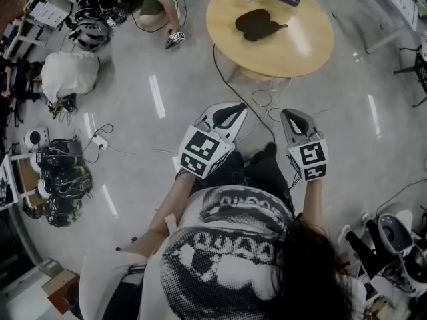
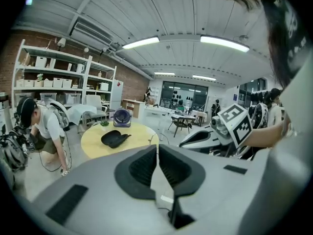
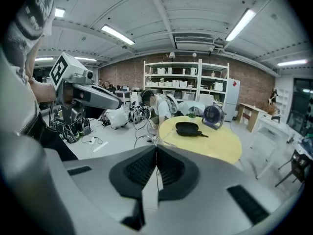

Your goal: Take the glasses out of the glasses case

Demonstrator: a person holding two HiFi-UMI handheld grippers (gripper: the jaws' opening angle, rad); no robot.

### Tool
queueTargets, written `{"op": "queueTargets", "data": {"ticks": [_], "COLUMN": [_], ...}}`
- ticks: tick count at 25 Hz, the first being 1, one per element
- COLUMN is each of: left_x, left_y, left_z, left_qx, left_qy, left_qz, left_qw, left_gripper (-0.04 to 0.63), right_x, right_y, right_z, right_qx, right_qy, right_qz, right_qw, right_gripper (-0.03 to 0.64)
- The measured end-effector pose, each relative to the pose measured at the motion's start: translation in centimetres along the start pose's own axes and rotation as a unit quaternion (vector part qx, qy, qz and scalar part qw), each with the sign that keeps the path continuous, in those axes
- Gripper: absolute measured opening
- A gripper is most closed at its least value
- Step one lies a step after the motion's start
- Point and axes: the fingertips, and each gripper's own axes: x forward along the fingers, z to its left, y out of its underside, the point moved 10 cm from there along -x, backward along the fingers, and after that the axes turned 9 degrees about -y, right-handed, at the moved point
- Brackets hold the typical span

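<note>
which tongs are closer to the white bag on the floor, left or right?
Left. The left tongs are held in the air, with the white bag on the floor off to their left. The right tongs are on the left tongs' other side, farther from it.

Open floor (image 1: pixel 190 65) before table (image 1: pixel 308 45)

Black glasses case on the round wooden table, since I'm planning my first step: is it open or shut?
Shut: the black oval glasses case lies as one closed shell, with no glasses showing.
</note>
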Motion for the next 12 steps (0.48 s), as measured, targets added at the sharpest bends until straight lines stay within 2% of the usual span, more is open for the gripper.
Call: {"op": "queueTargets", "data": {"ticks": [12], "left_x": [-0.3], "left_y": [0.5], "left_z": [1.8], "left_qx": [-0.001], "left_qy": [0.016], "left_qz": [-0.007], "left_qw": [0.9999], "left_gripper": [0.021], "right_x": [1.6], "right_y": [-0.4], "right_z": [1.4], "right_qx": [0.004], "right_qy": [0.002], "right_qz": [0.006], "right_qw": [1.0], "right_gripper": [0.003]}}
